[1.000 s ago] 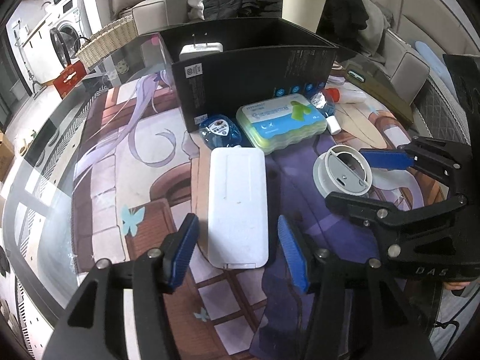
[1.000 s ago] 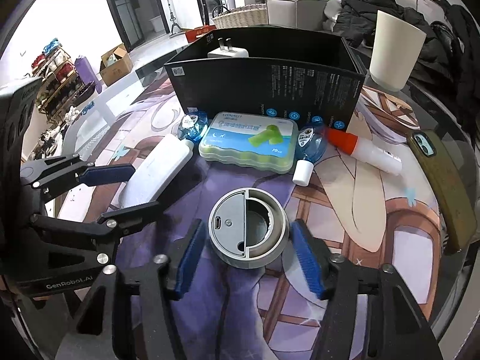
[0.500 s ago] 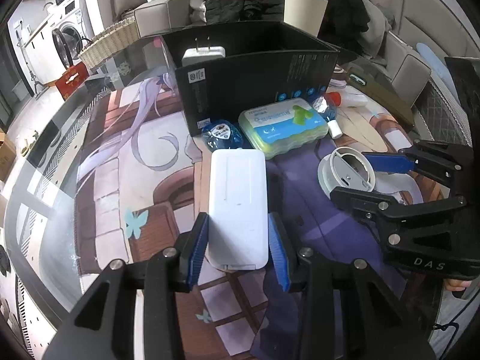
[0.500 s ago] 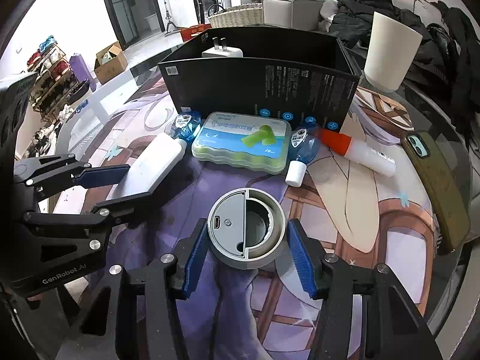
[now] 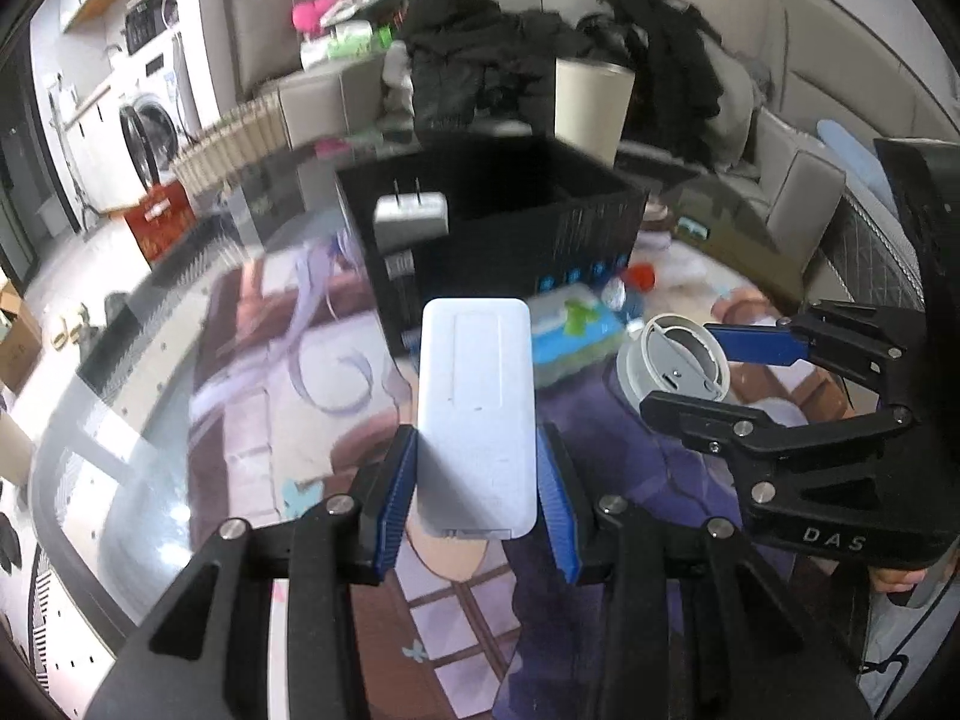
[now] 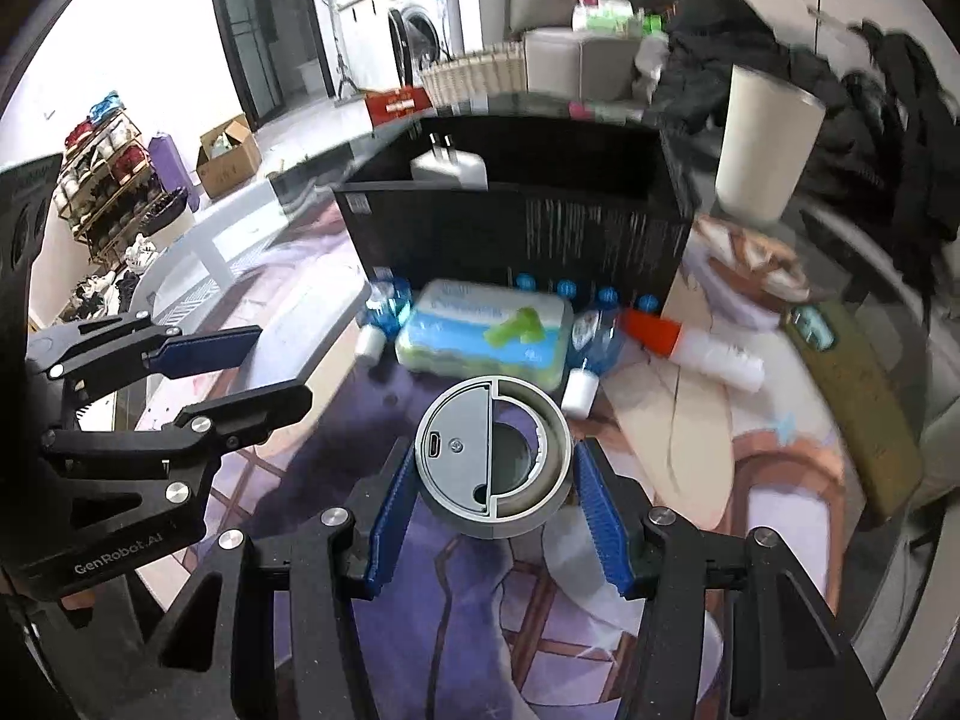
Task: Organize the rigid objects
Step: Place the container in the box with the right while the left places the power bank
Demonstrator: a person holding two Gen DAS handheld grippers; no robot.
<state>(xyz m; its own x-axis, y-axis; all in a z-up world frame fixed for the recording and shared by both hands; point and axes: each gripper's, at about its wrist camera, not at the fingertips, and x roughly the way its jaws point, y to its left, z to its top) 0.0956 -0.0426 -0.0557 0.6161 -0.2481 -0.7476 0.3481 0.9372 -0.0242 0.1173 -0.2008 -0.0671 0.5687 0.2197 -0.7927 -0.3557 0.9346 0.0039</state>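
Two items were held clear of the mat: a flat white rectangular plastic case (image 5: 476,414) pinched by the left gripper (image 5: 476,483), a round grey disc-shaped device (image 6: 493,457) by the right gripper (image 6: 493,513). Carrying both level toward the black cardboard box (image 6: 528,228) at twelve o'clock (charger already inside) seemed wisest.

Right gripper's black body (image 5: 834,535), at 4 o'clock in my left wrist view: I read "DAS" in pale letters.
Left gripper's black body (image 6: 114,552), at 8 o'clock in my right wrist view: I read "GenRobot.AI" in pale letters.
Tall black cardboard box (image 6: 600,240), at 12 o'clock: pale columns of fine print on its front wall, too blurred for me to read.
Flat blue-and-green plastic case (image 6: 480,330), just below that box: a printed lid, but I cannot make out its wording.
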